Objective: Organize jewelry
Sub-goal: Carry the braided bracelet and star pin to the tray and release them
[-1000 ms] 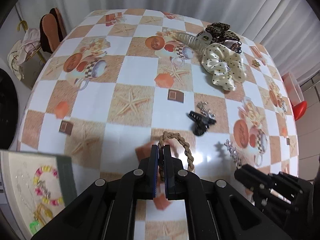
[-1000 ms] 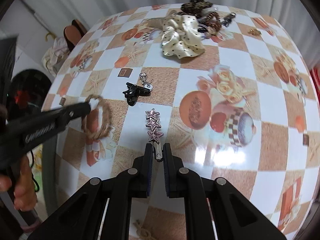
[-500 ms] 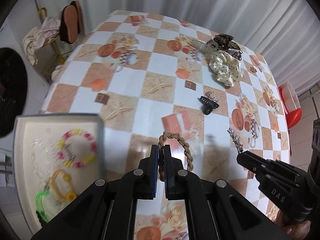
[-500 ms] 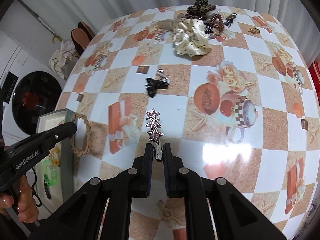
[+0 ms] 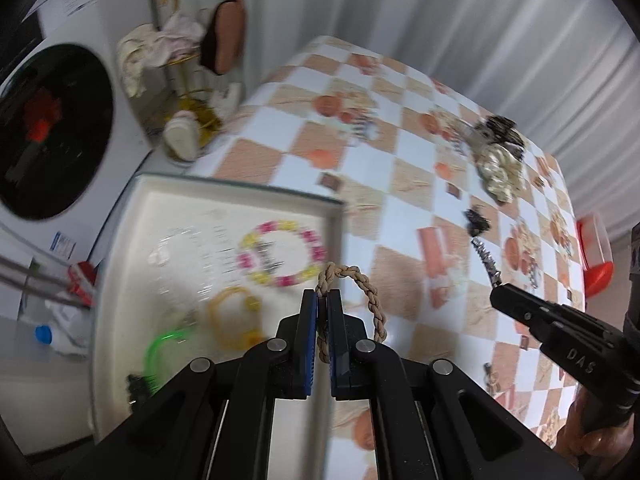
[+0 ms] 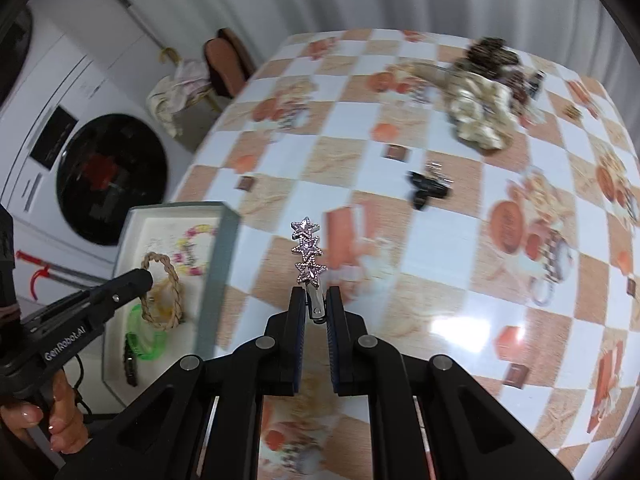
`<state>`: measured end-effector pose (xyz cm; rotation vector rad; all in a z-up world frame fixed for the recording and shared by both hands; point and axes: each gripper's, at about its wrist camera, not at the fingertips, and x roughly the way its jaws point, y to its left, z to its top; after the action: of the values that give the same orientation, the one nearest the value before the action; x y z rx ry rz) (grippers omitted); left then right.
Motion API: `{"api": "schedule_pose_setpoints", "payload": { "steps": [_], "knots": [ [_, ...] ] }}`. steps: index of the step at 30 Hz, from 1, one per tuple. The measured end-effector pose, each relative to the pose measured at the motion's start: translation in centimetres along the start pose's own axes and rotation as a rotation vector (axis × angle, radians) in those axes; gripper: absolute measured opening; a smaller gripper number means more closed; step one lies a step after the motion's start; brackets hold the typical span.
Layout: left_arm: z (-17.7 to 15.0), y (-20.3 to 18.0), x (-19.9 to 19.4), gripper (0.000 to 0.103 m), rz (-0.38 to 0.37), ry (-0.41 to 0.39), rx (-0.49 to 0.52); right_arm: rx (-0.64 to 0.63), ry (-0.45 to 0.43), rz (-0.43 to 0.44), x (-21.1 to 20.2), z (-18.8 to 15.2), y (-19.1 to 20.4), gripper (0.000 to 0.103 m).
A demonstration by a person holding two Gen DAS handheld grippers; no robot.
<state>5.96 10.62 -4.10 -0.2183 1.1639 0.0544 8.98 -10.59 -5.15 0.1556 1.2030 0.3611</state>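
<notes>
Since a second ago the left gripper [image 5: 323, 304] has swung away from the open table toward the tray [image 5: 136, 200], which then showed only as a sliver at the lower left of the left wrist view and now fills its left half; the right gripper [image 6: 316, 304] has followed part of the way. The left gripper's fingers are pressed together on the braided rope bracelet [image 5: 360, 292], whose loop stands up and curls to the right of the fingertips. In the left wrist view that loop hangs just over the tray's right wall, with the pink and yellow bead bracelet [image 5: 280, 256] lying immediately up and left of it and an amber ring [image 5: 236, 316] and a green band [image 5: 164, 344] lower left. So the drop spot lies left and slightly ahead, and the left hand is clearly the nearer one. The right gripper is pinching the star hair clip [image 6: 308, 252] by its metal tail, its long axis pointing straight ahead along the fingers; from the right wrist view the tray [image 6: 224, 264] sits at centre left, well to the side of the clip. I judge the bracelet goes in first, the clip after a further leftward carry.
</notes>
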Motion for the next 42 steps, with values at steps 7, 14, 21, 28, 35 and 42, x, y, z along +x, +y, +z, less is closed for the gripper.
{"api": "schedule_pose_setpoints", "payload": {
  "steps": [7,14,21,28,35,42],
  "knots": [
    [-1.4,6.1,-1.4,0.010,0.060,-0.015,-0.107,-0.084,0.024,0.058,1.6,0.9,5.4,0.011],
    [-2.1,10.5,-1.3,0.010,0.105,-0.020,-0.176,-0.187,0.051,0.095,3.8,1.8,10.6,0.011],
    [-2.3,12.3,0.1,0.010,0.133,-0.011,-0.177,-0.231,0.085,0.120,6.8,2.5,14.6,0.011],
    [-1.9,12.8,1.6,0.010,0.158,-0.006,-0.147,-0.233,0.121,0.114,9.8,3.2,16.4,0.011],
    [-1.7,13.2,2.8,0.010,0.163,0.012,-0.142,-0.204,0.153,0.110,12.1,3.7,16.9,0.011],
    [-1.9,13.0,3.6,0.010,0.183,0.025,-0.126,-0.202,0.187,0.091,14.5,3.8,17.3,0.011]
  ]
}}
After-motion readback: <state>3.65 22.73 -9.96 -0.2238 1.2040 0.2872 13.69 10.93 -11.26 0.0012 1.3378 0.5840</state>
